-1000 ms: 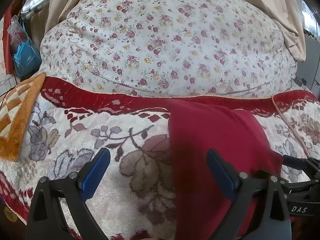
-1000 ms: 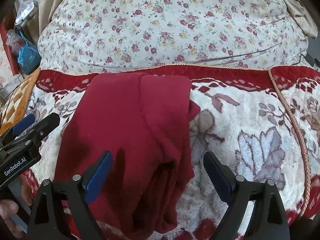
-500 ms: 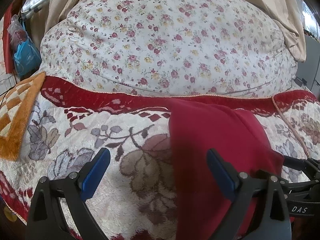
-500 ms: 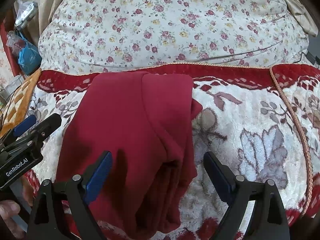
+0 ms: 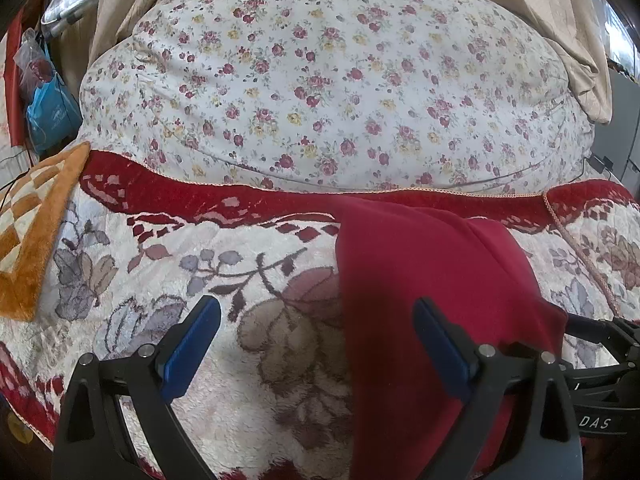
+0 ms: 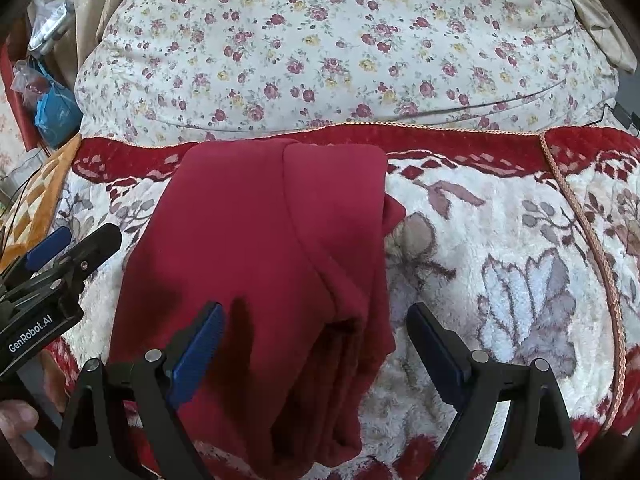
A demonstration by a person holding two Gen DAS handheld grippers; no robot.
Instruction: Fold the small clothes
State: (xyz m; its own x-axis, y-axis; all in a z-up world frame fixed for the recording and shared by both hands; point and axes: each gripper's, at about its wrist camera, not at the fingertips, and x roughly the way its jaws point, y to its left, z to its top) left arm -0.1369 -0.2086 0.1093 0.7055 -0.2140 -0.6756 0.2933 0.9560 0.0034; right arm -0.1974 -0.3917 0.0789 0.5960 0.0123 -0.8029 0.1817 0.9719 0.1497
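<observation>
A dark red garment lies folded lengthwise on the plush floral blanket; it also shows in the left wrist view. My right gripper is open and empty, hovering over the garment's near right folded edge. My left gripper is open and empty, over the garment's left edge and the blanket beside it. The left gripper also shows at the left of the right wrist view. The garment's near end is hidden below both views.
A big bundle in rose-print cloth rises behind the blanket's red border. An orange checkered mat lies at the left. A blue bag and beige curtains stand behind.
The right gripper has edged forward and slightly left over the garment. The left gripper has hardly moved. Both stay open.
</observation>
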